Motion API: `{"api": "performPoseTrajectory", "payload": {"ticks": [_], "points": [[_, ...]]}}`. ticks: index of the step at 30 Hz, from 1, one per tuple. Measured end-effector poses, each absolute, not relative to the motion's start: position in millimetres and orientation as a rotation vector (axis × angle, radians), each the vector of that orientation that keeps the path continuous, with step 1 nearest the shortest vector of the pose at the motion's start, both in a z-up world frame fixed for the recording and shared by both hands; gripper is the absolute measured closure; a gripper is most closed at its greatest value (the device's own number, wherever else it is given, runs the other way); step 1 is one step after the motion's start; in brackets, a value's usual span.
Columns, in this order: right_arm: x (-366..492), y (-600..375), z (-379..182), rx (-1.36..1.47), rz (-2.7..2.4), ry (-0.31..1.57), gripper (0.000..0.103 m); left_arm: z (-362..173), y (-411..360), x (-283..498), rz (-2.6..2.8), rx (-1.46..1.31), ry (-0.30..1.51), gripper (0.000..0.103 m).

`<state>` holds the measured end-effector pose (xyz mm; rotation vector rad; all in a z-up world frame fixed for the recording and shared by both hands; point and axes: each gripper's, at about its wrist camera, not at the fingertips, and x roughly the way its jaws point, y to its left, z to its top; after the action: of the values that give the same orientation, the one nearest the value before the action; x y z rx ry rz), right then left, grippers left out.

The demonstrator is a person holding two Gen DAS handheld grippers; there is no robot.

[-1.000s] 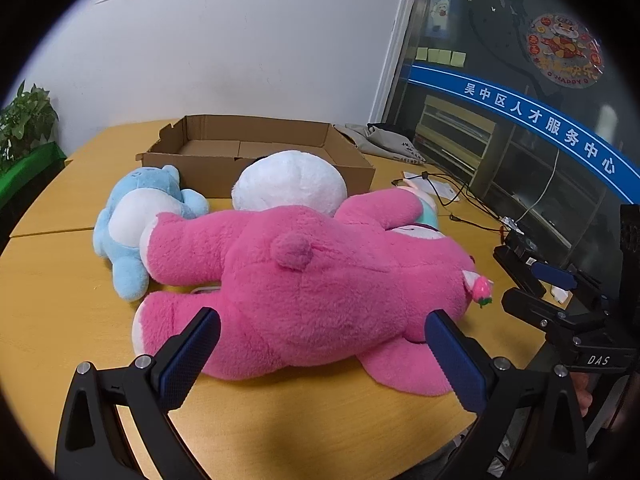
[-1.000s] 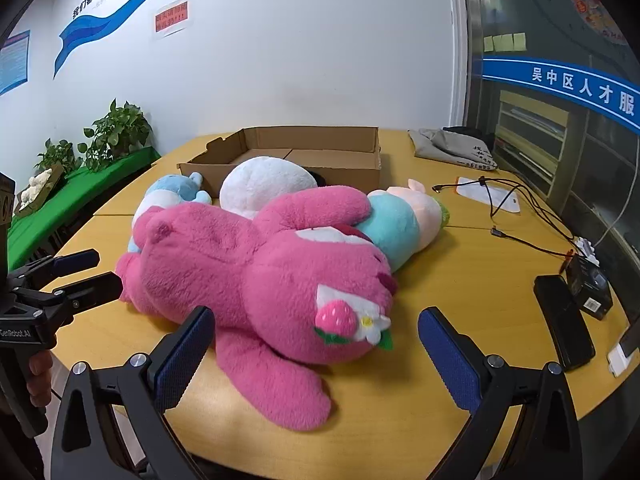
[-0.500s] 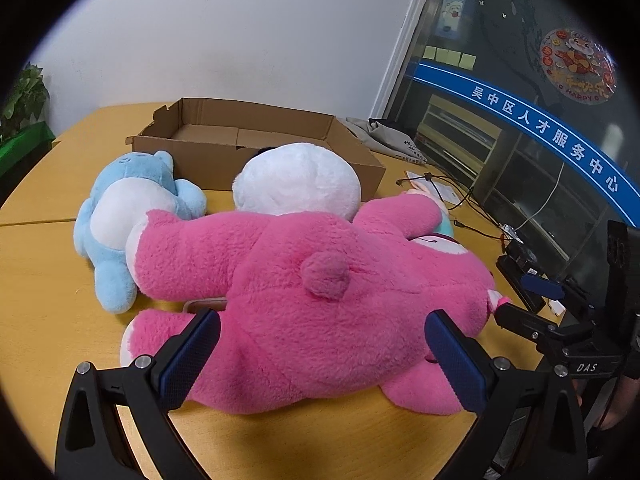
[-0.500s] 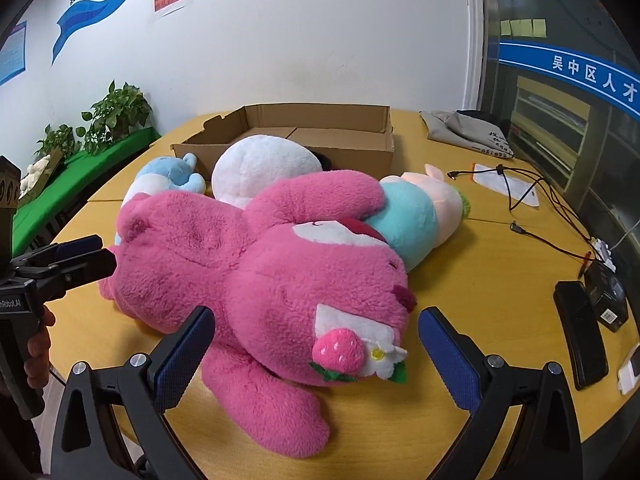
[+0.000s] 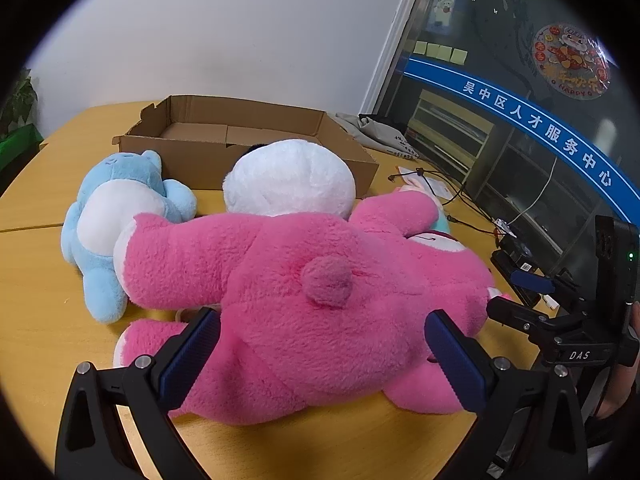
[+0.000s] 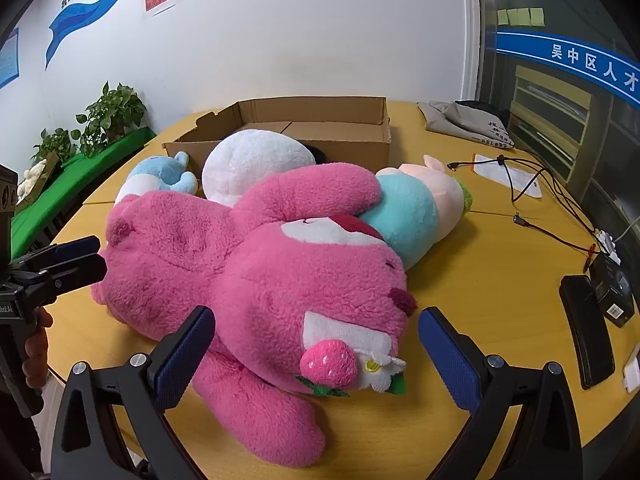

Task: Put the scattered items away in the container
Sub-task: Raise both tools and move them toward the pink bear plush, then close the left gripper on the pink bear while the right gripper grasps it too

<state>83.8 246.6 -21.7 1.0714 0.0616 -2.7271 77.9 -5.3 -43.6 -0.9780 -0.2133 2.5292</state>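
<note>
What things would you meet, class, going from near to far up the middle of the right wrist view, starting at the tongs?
Right tongs → pink plush bear → white plush → cardboard box → white wall.

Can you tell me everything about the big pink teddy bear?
The big pink teddy bear is fluffy plush, lying face down on the wooden table. It has a round tail, a white muzzle and a strawberry with a flower by one ear. One arm lies over the turquoise plush; the white plush touches it behind.
</note>
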Motion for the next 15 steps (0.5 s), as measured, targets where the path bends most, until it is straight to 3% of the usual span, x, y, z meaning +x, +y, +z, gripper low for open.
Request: {"api": "performPoseTrajectory", "payload": {"ticks": [15], "points": [[67.6,261.9,-21.5,1.023,-2.700,-0.059,0.000,-48.9,-14.8,56.6,2.423,-0.964,-0.251,0.001]]}}
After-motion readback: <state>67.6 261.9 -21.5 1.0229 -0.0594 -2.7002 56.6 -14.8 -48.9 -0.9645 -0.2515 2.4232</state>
